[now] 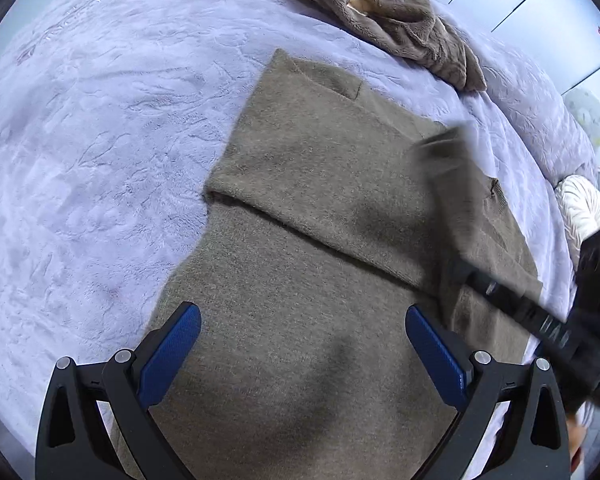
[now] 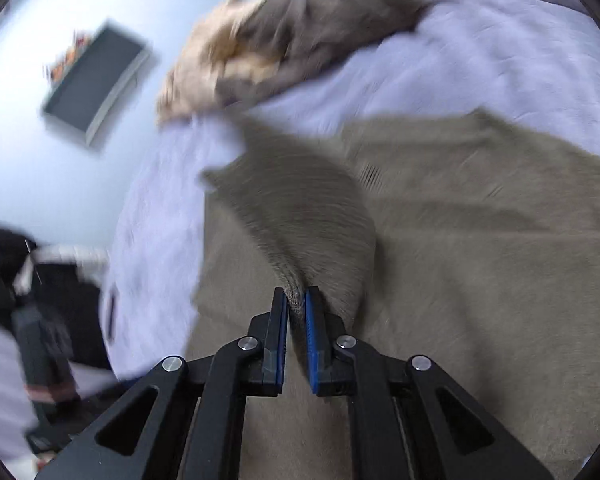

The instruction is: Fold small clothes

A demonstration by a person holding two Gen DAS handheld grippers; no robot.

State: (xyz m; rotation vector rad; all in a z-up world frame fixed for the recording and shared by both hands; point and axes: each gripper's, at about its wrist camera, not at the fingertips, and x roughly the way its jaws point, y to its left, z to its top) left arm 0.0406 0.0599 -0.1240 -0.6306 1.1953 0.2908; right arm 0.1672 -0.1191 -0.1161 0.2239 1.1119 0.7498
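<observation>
While my right gripper (image 2: 296,300) pinches a fold of the grey-brown sweater (image 1: 308,208), my left gripper (image 1: 302,320) hovers wide open, holding nothing, over it.

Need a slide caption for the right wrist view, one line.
Right gripper shut on a raised fold of the grey-brown knit garment spread over the lavender blanket.

The left gripper (image 1: 303,344), blue pads spread wide, hovers over a taupe knitted garment (image 1: 300,208) on a lavender plush blanket (image 1: 100,140).

Both wrist views look down, close (sharing the sweater (image 1: 300,208)).
</observation>
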